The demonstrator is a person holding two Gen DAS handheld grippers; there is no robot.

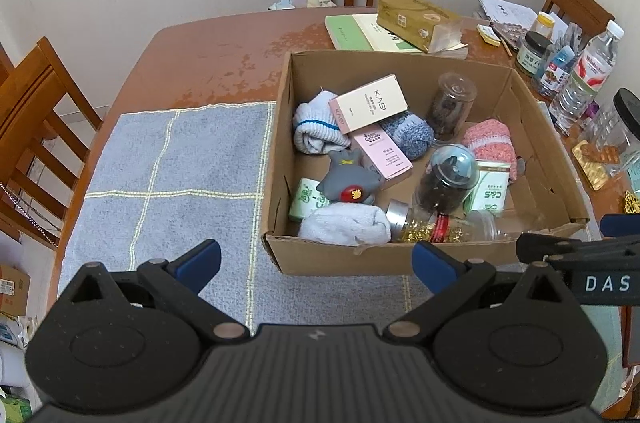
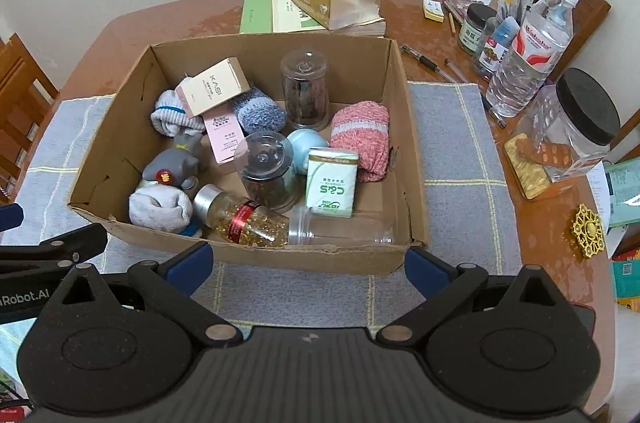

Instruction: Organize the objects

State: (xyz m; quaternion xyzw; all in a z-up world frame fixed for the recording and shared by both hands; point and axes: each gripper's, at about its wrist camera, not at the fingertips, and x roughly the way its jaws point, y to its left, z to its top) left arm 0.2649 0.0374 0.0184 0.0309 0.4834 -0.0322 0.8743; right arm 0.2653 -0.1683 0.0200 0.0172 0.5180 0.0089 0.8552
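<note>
Left wrist view
- Left gripper (image 1: 316, 265): we hold it just short of the near wall of the cardboard box (image 1: 280, 127), jaws spread wide, nothing between them.
- Landmark: we place everything against the cardboard box, which sits on the grey cloth (image 1: 168, 175).
- Gold-bead bottle (image 1: 432, 223): on its side against the box's near wall; we judge it free to roll if nudged.
- Dark-filled jar (image 1: 446, 179): upright, mid-box, just behind the bottle; a careless reach over the wall could topple it.
- Grey toy (image 1: 348, 179): perched on the white sock (image 1: 344, 229) in the box's near-left part; pulling the sock would likely tip it.
- KASI carton (image 1: 368, 103): propped on rolled socks at the box's far-left; it could slide off.

Right wrist view
- Right gripper (image 2: 308, 269): before the box's (image 2: 120, 143) near wall, jaws wide apart, empty.
- Clear empty bottle (image 2: 340, 229): lying at the box's near-right, touching the gold-bead bottle (image 2: 244, 219); moving one may roll the other.
- Green C&S pack (image 2: 332, 181): leaning behind that bottle, loosely seated.
- Pink sock (image 2: 362, 139): mid-right in the box, soft; we expect it to squash rather than slip.
- Tall jar (image 2: 306, 91): upright at the box's far side.
- Other gripper (image 2: 52, 251): just left of the box's near corner; we risk the two colliding if both reach in together.
</note>
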